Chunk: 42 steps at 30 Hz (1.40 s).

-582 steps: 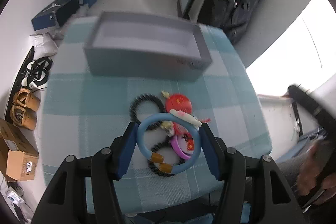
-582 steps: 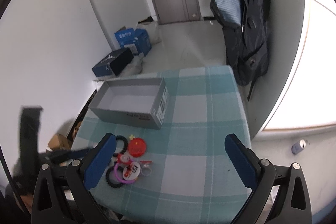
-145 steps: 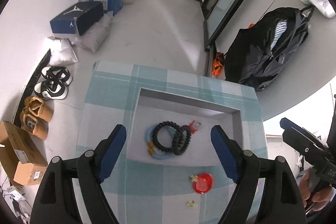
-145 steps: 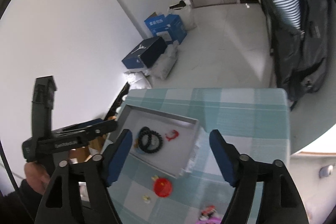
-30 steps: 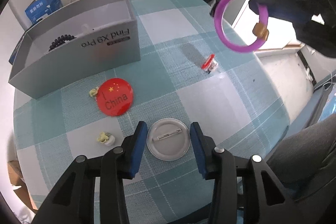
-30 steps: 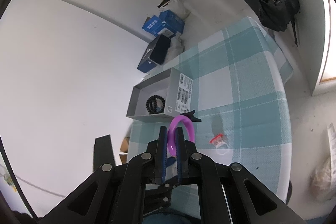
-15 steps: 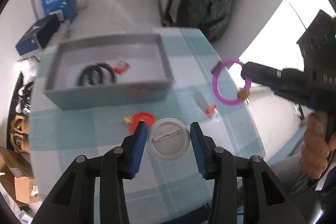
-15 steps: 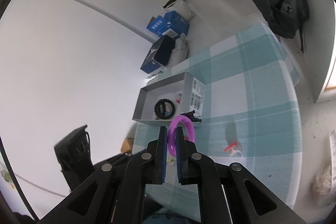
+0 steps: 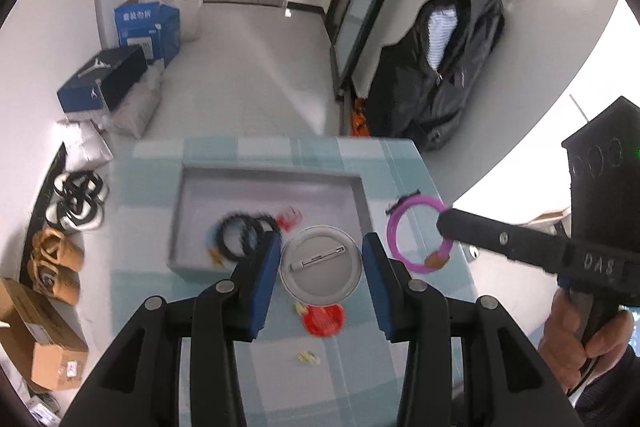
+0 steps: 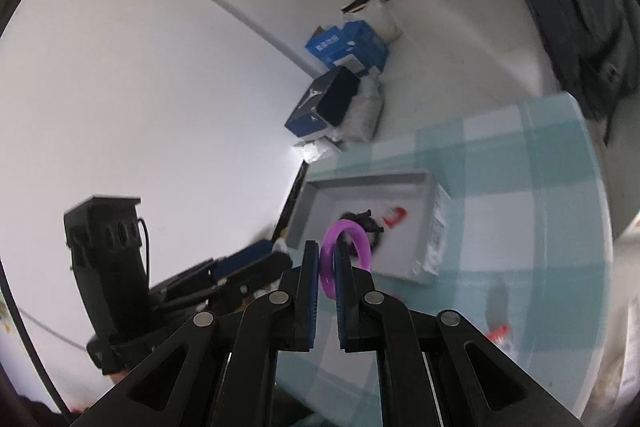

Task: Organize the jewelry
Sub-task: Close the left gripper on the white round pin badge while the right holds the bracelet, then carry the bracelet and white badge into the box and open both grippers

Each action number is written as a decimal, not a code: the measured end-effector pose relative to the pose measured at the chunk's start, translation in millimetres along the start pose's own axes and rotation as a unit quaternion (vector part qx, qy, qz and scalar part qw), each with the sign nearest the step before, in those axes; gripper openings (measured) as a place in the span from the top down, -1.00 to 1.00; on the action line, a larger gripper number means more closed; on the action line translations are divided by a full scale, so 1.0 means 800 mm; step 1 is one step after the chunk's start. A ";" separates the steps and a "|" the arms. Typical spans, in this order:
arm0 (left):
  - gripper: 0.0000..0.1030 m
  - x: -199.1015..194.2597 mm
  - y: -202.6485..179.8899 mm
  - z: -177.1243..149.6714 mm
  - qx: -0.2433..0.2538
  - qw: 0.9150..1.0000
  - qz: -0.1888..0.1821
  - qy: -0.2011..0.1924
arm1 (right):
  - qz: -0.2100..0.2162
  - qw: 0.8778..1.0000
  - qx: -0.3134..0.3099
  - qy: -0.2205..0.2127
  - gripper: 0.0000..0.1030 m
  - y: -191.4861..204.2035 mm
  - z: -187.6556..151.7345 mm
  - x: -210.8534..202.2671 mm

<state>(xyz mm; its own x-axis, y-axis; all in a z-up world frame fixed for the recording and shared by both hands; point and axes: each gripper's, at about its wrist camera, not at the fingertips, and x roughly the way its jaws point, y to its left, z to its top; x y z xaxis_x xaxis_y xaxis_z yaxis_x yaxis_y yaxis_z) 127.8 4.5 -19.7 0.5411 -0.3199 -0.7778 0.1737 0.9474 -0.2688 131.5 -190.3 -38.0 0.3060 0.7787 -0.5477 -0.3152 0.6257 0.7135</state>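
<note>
Left wrist view: left tool (image 9: 322, 259) pinches the round badge (image 9: 321, 265) edgewise above the grey box (image 9: 362, 187); rigid, light, slippery. At three o'clock, right tool (image 9: 444, 223) grips the purple bangle (image 9: 404, 211).

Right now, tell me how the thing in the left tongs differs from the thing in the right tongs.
The left tongs hold a round white pin badge, a solid disc shown from the back with its pin visible; the right tongs hold a purple bangle, an open ring. The badge keeps its tongs partly apart; the thin bangle lets its tongs nearly shut. Both are lifted above the checked table.
</note>
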 end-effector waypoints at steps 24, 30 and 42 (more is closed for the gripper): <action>0.28 0.067 0.088 0.054 -0.101 0.991 -0.052 0.065 | -0.020 0.997 -0.033 0.059 0.87 0.016 0.069 0.113; 0.28 0.083 0.098 0.047 -0.116 0.988 -0.060 0.082 | -0.033 0.996 -0.032 0.076 0.87 0.008 0.066 0.127; -0.16 0.095 0.113 0.040 -0.152 0.978 -0.095 0.104 | -0.057 0.995 0.018 0.079 0.29 -0.018 0.067 0.121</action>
<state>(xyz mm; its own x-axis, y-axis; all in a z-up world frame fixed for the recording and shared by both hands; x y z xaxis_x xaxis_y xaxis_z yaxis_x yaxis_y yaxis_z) 211.3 65.8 -84.8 0.3382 -0.5143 -0.7881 -0.0159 0.8342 -0.5512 213.6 -126.5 -77.6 0.1921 0.7019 -0.6859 -0.2528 0.7107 0.6565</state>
